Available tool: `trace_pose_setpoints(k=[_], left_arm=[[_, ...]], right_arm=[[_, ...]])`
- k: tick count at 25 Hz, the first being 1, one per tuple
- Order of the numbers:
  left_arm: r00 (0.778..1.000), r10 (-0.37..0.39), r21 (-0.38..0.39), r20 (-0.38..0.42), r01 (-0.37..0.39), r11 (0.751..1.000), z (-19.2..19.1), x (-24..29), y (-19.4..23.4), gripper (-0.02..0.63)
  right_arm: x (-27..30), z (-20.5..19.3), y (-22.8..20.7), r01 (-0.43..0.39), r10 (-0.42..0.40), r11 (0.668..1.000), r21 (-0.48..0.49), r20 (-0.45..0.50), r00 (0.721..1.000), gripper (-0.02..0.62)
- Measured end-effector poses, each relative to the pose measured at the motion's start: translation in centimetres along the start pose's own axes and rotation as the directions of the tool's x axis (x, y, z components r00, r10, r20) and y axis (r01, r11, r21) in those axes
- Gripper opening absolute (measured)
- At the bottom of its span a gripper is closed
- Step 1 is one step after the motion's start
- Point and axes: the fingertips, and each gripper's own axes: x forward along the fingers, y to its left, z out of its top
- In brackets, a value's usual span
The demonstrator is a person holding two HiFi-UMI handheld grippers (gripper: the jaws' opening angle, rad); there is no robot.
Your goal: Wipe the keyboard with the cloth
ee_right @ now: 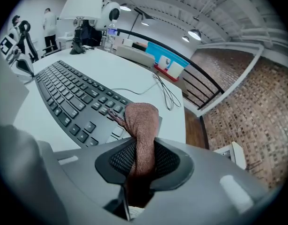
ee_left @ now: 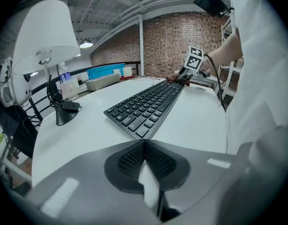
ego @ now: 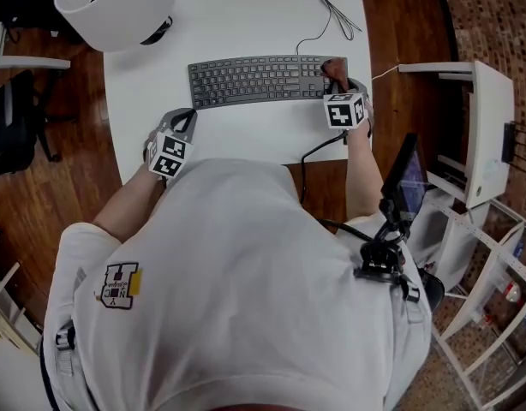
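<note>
The wiping looks to be under way rather than finished. The cloth (ee_right: 140, 123) sits at the right end of the keyboard (ego: 256, 80), and its bunched tip seems to rest on the last keys there. Nothing on the keys shows which parts have been wiped, so I cannot say how much is done. Judging from where the cloth is, the long run of keys to the left of that end is likely the stretch left to cover.

The right gripper (ee_right: 141, 146) is at the keyboard's right end, with its jaws closed narrowly on the cloth. The brown fabric is pinched between the pads, and a rounded wad pokes out past the tips and down toward the keys.

The left gripper (ee_left: 144, 143) waits just off the keyboard's near left corner, over the white table (ego: 237, 15). Its jaws are pressed together and hold nothing, and it is clear of both cloth and keys.
</note>
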Motion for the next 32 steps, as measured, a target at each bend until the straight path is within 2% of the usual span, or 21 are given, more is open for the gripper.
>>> trace_pose_setpoints(k=[4, 8, 10, 13, 16, 20, 23, 25, 28, 30, 32], left_arm=[[1.000, 0.001, -0.002, -0.001, -0.001, 1.000, -0.1, 0.1, 0.0, 0.000], [1.000, 0.004, -0.008, 0.003, -0.004, 1.000, -0.1, 0.2, 0.0, 0.000], [1.000, 0.005, -0.012, 0.006, -0.005, 1.000, -0.1, 0.3, -0.1, 0.000], [1.000, 0.013, -0.022, 0.013, -0.012, 1.000, -0.2, 0.3, 0.0, 0.000], [1.000, 0.016, -0.025, 0.018, -0.015, 1.000, -0.1, 0.4, 0.1, 0.000], [1.000, 0.011, -0.014, 0.012, -0.011, 1.000, -0.2, 0.3, 0.0, 0.000], [1.000, 0.005, 0.000, 0.009, -0.005, 1.000, -0.1, 0.3, -0.1, 0.000], [1.000, 0.003, 0.007, 0.003, -0.003, 1.000, -0.1, 0.3, 0.0, 0.000], [1.000, 0.007, 0.005, 0.000, -0.007, 1.000, -0.1, 0.2, 0.0, 0.000], [1.000, 0.009, 0.004, 0.000, -0.009, 1.000, -0.2, 0.2, 0.0, 0.000], [1.000, 0.013, 0.002, 0.000, -0.013, 1.000, -0.2, 0.2, 0.0, 0.000]], right_arm=[[0.2, -1.1, -1.7, 0.036, -0.035, 0.999, 0.036, -0.028, 0.999, 0.094], [-0.2, -0.5, -1.1, 0.048, -0.047, 0.998, 0.030, -0.026, 0.999, 0.094], [-1.3, 1.1, 0.8, 0.019, -0.019, 1.000, -0.001, 0.016, 1.000, 0.094], [-3.6, 5.1, 7.1, -0.073, 0.085, 0.992, -0.101, 0.115, 0.990, 0.094], [-6.4, 10.0, 15.8, -0.194, 0.249, 0.948, -0.252, 0.211, 0.945, 0.094], [-9.6, 14.3, 26.8, -0.293, 0.447, 0.830, -0.475, 0.252, 0.858, 0.094], [-10.8, 15.3, 31.9, -0.312, 0.531, 0.740, -0.596, 0.233, 0.814, 0.094], [-10.7, 15.2, 33.6, -0.323, 0.555, 0.703, -0.634, 0.204, 0.807, 0.094], [-9.3, 14.3, 33.8, -0.336, 0.545, 0.687, -0.644, 0.150, 0.825, 0.094], [-8.5, 13.6, 32.5, -0.336, 0.526, 0.704, -0.626, 0.141, 0.839, 0.094], [-7.9, 12.9, 30.5, -0.332, 0.501, 0.735, -0.591, 0.144, 0.853, 0.094]])
